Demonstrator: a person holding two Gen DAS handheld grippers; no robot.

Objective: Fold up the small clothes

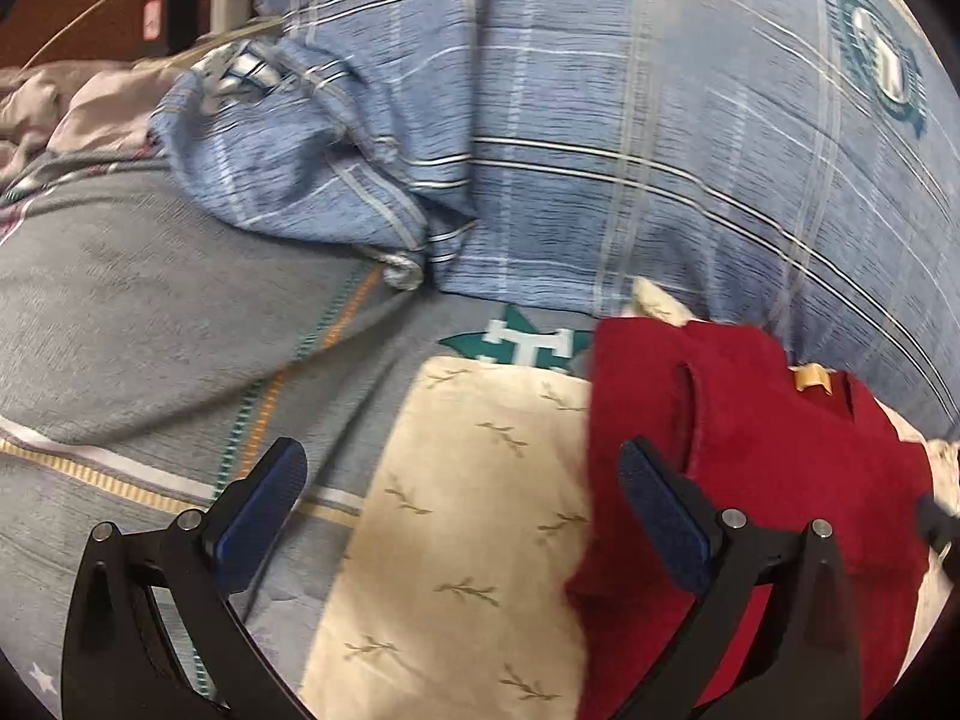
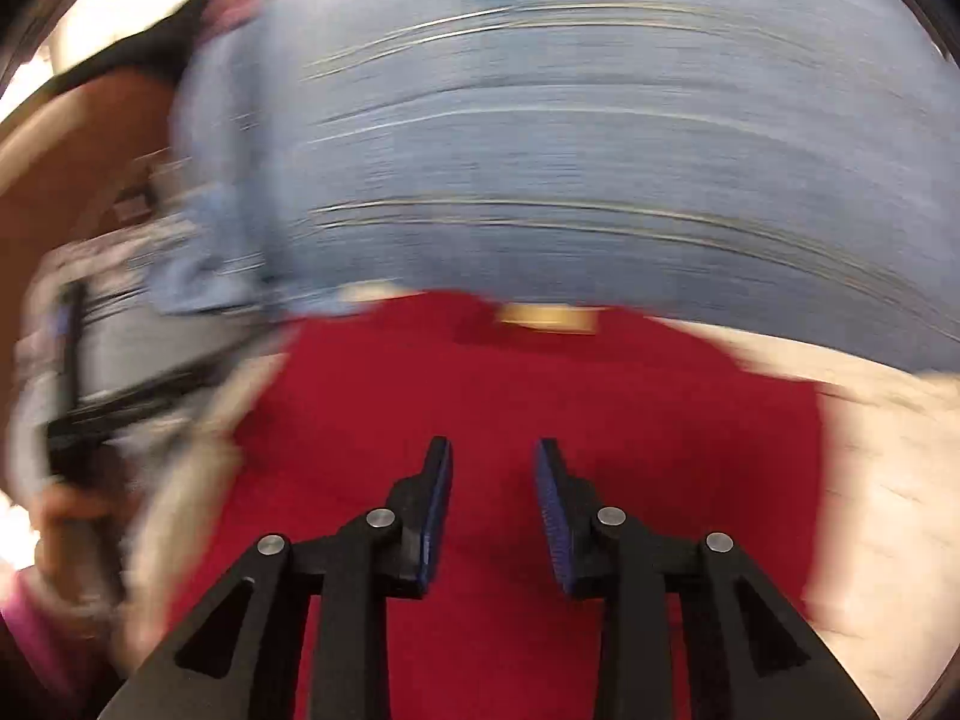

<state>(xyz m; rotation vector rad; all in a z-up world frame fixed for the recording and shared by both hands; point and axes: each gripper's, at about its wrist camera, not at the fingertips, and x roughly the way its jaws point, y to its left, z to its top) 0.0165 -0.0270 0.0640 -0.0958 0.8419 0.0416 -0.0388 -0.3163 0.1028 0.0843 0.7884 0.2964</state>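
Below the left gripper (image 1: 462, 480), whose blue-padded fingers (image 1: 264, 510) stand wide apart with nothing between them, lies a cream cloth printed with small leafy sprigs (image 1: 468, 510), spread flat on a grey bedsheet (image 1: 150, 312). On the right part of that cloth rests the red garment (image 1: 768, 468), a small sleeveless piece with a tan label (image 1: 810, 377) at its neck; its left edge runs close beside the right finger of this gripper. Behind both, a blue plaid pillow (image 1: 600, 120) bulges up, and a white charger with its cable (image 1: 231, 3) sits at the far left. From the right wrist camera, which is heavily blurred, the right gripper (image 2: 492, 504) hangs over the middle of the red garment with its jaws parted by a narrow gap and no fabric pinched between the pads. At that view's left edge a hand (image 2: 66, 516) holds the other gripper's dark frame.
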